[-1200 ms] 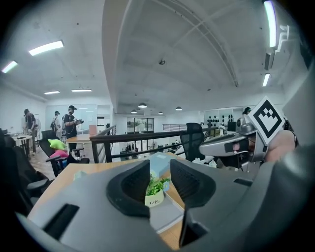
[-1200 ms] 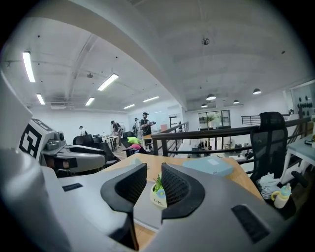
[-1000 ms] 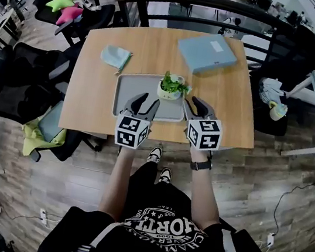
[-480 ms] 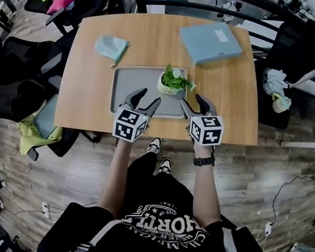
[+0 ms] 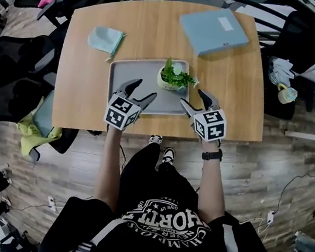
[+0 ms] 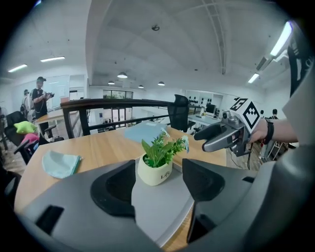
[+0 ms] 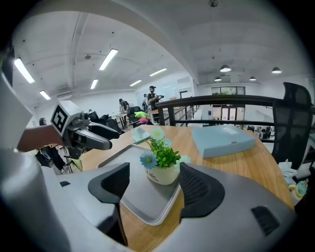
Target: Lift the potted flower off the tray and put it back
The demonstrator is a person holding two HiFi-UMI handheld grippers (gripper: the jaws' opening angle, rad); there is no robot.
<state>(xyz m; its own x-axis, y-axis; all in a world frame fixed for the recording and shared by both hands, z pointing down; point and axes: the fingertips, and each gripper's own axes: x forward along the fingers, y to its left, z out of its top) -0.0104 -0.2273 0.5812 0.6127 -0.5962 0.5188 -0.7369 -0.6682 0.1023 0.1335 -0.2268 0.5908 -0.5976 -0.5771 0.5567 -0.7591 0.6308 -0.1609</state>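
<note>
Risk of toppling: potted flower (image 5: 174, 79) upright near far right corner of tray (image 5: 127, 73); left gripper (image 5: 142, 89) and right gripper (image 5: 192, 97) short of it, jaws spread, just opening wider, empty. Likely cause: uneven squeeze, or catching leaves.

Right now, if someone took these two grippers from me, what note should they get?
Left gripper: open, its jaws have just been opening, empty, over the near edge of the gray tray.
Right gripper: open, its jaws have just been opening, empty, by the tray's near right corner.
Potted flower: upright on the tray, toward its far right, ahead of both grippers; neither touches it.
Done: nothing yet; the pot is not gripped.
Left: grip the pot, lift it off the tray, set it back.
</note>
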